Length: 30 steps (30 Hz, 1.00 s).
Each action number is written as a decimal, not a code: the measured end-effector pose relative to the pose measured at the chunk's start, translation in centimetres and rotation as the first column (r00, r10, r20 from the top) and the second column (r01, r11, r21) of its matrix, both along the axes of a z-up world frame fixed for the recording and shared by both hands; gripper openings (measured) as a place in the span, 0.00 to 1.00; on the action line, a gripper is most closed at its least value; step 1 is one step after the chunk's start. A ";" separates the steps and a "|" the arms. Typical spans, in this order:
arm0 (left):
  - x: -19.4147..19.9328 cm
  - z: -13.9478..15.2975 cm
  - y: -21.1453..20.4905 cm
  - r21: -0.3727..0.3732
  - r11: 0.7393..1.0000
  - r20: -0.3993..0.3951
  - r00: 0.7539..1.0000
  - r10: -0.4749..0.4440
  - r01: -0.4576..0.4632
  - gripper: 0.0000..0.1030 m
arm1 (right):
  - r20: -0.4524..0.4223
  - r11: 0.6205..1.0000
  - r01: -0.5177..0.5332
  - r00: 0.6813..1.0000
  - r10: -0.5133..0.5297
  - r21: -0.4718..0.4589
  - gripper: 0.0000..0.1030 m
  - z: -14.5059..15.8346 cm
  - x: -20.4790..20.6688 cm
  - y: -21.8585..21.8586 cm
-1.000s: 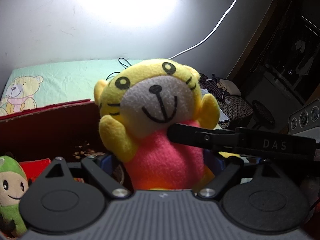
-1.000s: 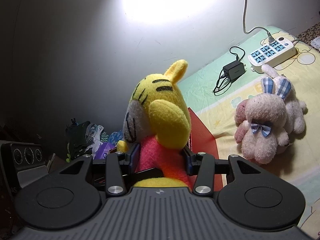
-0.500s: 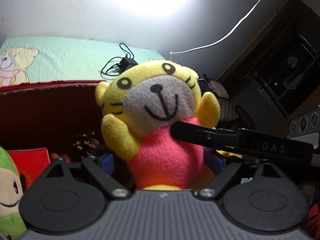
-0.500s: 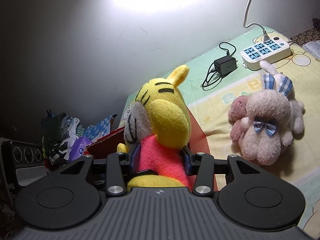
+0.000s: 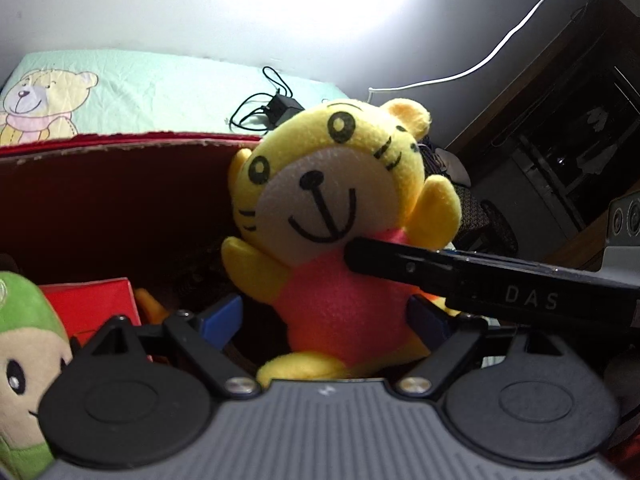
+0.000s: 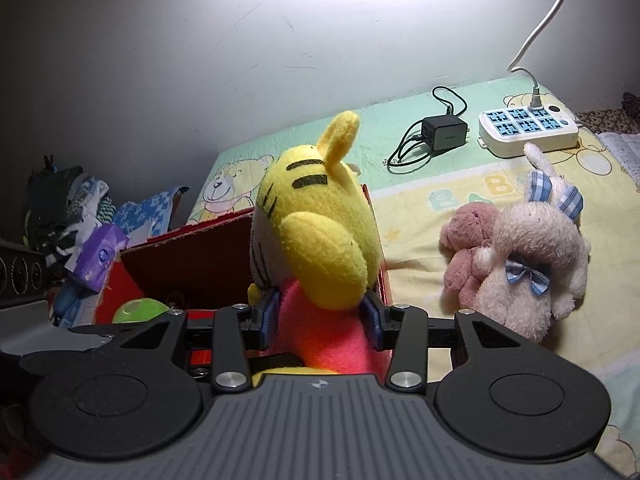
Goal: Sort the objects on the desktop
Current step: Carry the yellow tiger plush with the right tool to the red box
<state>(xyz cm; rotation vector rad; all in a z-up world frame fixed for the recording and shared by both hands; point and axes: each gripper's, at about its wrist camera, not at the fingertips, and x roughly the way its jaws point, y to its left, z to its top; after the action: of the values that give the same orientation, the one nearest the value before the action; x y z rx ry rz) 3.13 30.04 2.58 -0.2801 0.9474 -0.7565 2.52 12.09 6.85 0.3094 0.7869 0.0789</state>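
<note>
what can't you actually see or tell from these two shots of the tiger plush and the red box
- Tiger plush feet: both views, cut off by the tongs' bodies.
- Tiger's face: right wrist view, turned away.
- Red box floor: left wrist view, too dark; right wrist view, behind the tiger.
- Green plush: left wrist view, cut by the frame edge.
- Whether the left tongs pinch the tiger: contact hidden.
</note>
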 end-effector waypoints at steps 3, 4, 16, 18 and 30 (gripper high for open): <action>-0.1 -0.4 0.1 0.019 1.000 -0.008 1.000 -0.004 0.004 0.86 | -0.040 0.998 -0.016 0.999 0.014 -0.057 0.43 0.1 0.3 0.9; -0.1 -0.4 0.0 0.028 1.000 -0.007 1.000 -0.006 0.007 0.86 | -0.060 0.997 -0.024 0.998 0.020 -0.071 0.43 0.1 0.5 1.1; 0.8 -0.9 -0.4 0.093 0.996 -0.016 1.000 0.015 -0.014 0.86 | -0.125 0.993 -0.012 0.992 -0.004 -0.120 0.44 -1.1 2.2 1.8; 0.8 -1.0 -0.5 0.101 0.995 -0.011 1.000 0.016 -0.015 0.87 | -0.119 0.992 -0.012 0.993 -0.003 -0.123 0.44 -1.1 2.2 1.9; 0.4 -0.4 -0.4 0.122 0.992 0.018 0.999 0.043 -0.045 0.96 | -0.038 0.997 0.025 0.999 -0.028 -0.069 0.52 -0.4 0.9 1.2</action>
<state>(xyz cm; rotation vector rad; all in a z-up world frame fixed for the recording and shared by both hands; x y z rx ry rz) 3.52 29.62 2.15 -0.1871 0.9662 -0.6567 3.40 13.30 6.47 0.2570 0.8220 0.0209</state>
